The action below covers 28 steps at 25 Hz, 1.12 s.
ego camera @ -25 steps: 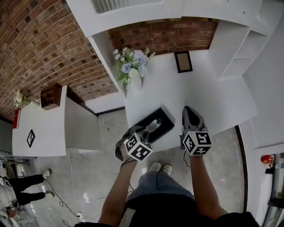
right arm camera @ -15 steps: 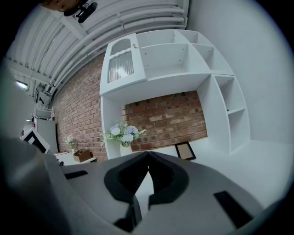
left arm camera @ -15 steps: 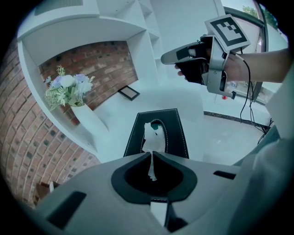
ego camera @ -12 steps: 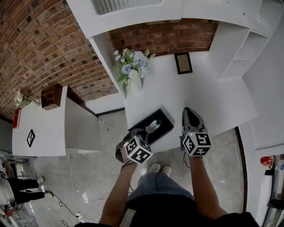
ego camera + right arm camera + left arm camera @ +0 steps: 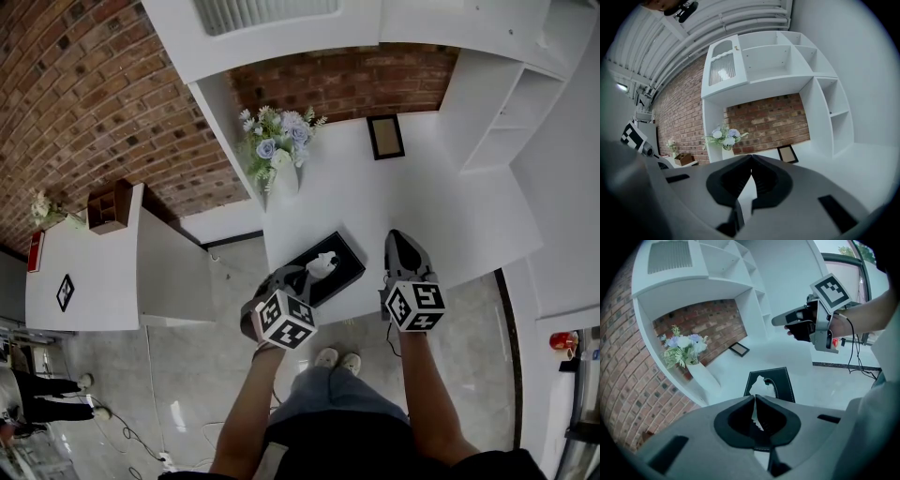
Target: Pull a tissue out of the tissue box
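Left gripper (image 5: 754, 398), lower centre, clamped on tissue (image 5: 759, 383); advise a steady upward draw clear of tissue box (image 5: 780, 383), lest it tear; right gripper (image 5: 751, 168) closed, empty.

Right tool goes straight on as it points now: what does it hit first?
For the right tool, likely the brick wall behind the white desk, between the flower vase and the picture frame. The path over the desk looks free; depth is unclear.
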{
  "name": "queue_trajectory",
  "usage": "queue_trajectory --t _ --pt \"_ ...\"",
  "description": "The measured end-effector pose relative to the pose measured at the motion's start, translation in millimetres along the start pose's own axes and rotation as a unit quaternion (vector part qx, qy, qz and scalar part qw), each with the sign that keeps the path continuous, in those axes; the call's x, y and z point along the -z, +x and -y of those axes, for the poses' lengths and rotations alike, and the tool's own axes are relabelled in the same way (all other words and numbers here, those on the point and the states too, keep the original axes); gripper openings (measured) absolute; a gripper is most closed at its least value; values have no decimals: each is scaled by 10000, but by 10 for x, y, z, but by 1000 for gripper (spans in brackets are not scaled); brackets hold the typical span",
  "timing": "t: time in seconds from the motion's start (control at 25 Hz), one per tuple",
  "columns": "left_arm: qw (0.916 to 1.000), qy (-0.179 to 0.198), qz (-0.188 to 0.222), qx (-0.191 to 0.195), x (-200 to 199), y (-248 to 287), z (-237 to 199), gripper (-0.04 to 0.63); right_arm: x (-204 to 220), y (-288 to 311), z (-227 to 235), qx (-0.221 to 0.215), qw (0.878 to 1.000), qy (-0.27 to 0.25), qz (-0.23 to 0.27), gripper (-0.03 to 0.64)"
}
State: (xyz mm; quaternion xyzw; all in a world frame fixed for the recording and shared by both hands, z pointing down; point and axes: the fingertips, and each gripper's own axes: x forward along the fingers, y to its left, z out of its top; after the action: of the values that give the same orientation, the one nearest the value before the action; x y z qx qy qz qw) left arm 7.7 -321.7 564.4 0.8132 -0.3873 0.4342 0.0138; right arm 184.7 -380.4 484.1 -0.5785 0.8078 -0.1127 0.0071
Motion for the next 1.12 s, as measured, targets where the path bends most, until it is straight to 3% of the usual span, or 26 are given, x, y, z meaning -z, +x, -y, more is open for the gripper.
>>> queue_trajectory --t 0.88,1.12 --pt "9937 126 840 -725 -590 -454 -475 12 -64 -74 -24 31 10000 -13 71 0" --pt "9884 -123 1243 -863 -774 -572 -584 12 -98 -89 -45 10 9999 -31 114 0"
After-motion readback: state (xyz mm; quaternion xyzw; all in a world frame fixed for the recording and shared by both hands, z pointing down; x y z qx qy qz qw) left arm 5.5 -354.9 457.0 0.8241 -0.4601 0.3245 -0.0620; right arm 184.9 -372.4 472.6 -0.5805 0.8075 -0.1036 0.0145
